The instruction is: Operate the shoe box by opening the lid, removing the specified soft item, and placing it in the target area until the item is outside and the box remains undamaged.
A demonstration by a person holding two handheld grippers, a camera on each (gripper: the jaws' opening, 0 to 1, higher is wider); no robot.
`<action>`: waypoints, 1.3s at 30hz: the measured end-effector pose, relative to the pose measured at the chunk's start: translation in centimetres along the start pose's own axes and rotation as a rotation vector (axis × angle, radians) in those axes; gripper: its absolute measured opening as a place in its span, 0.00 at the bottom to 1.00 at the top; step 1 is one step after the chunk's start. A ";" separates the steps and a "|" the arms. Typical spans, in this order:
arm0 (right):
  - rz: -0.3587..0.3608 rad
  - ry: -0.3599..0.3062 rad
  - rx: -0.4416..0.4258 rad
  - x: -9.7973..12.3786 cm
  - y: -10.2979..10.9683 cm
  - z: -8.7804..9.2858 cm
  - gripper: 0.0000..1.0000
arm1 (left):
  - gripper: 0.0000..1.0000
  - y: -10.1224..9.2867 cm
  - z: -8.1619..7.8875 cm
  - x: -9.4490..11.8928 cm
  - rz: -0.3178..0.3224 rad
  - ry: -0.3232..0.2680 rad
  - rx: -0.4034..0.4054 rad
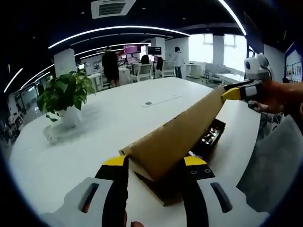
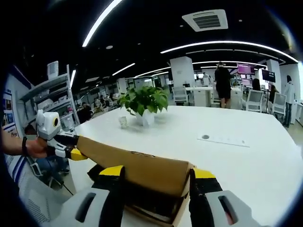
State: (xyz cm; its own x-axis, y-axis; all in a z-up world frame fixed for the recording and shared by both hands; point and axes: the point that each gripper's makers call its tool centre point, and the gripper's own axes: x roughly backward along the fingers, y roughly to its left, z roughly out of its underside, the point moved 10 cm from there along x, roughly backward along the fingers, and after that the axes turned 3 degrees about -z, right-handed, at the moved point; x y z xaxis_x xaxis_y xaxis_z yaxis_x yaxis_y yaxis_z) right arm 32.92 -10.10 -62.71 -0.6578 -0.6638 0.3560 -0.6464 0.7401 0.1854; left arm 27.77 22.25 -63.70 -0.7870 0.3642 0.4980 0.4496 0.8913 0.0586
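The brown cardboard lid [image 1: 175, 135] of the shoe box is raised off the table and slants between both grippers. My left gripper [image 1: 155, 161] holds the lid's near end, which fills the space between its yellow-tipped jaws. At the lid's far end, upper right, my right gripper [image 1: 236, 93] has hold of it. In the right gripper view the lid [image 2: 142, 168] sits between my right gripper's [image 2: 157, 172] jaws, with my left gripper [image 2: 71, 152] on the far end at left. Below the lid the open box [image 1: 210, 135] shows a dark inside; its contents are unclear.
The box stands on a large white table [image 1: 94, 137]. A potted plant [image 1: 66, 97] and a small glass [image 1: 49, 134] stand at the far left, and a flat socket panel [image 1: 158, 100] lies mid-table. People and chairs are behind. Grey cloth [image 1: 274, 161] hangs at the right.
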 end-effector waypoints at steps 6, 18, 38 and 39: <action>-0.001 -0.007 0.021 -0.3 -0.2 -1.1 0.52 | 0.35 0.4 -0.4 -0.1 -0.051 -0.013 -0.031; -0.007 -0.045 0.055 -1.0 -0.7 -2.7 0.52 | 0.15 2.0 -1.5 -0.5 -0.147 -0.054 -0.019; -0.045 -0.061 0.111 -1.1 -1.1 -3.2 0.52 | 0.05 2.8 -2.7 -1.2 -0.238 -0.045 -0.026; -0.051 -0.061 0.116 -1.1 -1.0 -3.2 0.53 | 0.05 2.8 -2.8 -1.2 -0.238 -0.043 -0.026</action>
State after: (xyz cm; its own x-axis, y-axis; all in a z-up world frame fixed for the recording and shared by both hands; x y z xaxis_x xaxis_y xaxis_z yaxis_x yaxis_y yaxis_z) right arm 35.52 -9.83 -60.39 -0.6428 -0.7085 0.2913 -0.7179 0.6899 0.0938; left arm 31.20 23.58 -61.75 -0.8893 0.1562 0.4298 0.2593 0.9464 0.1925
